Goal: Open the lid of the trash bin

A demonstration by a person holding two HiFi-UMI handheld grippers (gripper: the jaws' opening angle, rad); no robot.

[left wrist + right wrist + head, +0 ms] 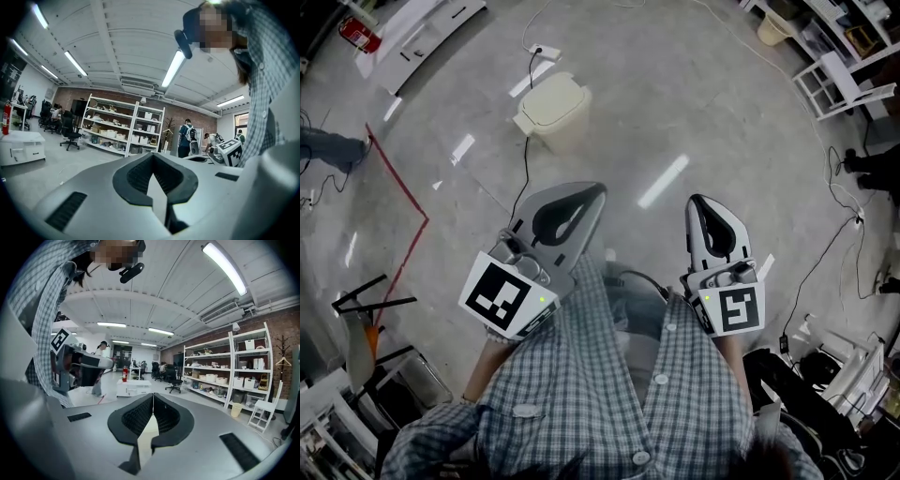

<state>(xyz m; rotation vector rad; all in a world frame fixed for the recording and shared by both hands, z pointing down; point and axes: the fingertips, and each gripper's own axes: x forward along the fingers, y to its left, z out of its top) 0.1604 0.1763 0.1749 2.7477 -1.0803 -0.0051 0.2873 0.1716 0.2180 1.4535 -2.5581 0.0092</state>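
The trash bin point(551, 110) is a cream box with its lid down, standing on the grey floor well ahead of me. It does not appear in either gripper view. My left gripper point(596, 192) is held up at chest height, far short of the bin, jaws shut with nothing between them; its tips meet in the left gripper view point(153, 157). My right gripper point(697, 202) is beside it, also shut and empty point(153, 397). Both point out level across the room, not at the bin.
A black cable point(525, 159) runs across the floor to the bin's left side. Red tape point(398, 183) marks the floor at left. White furniture point(422, 33) stands at the back left, white racks point(839, 84) at right. Shelving point(225, 371) and a small pale basket point(236, 409) lie beyond.
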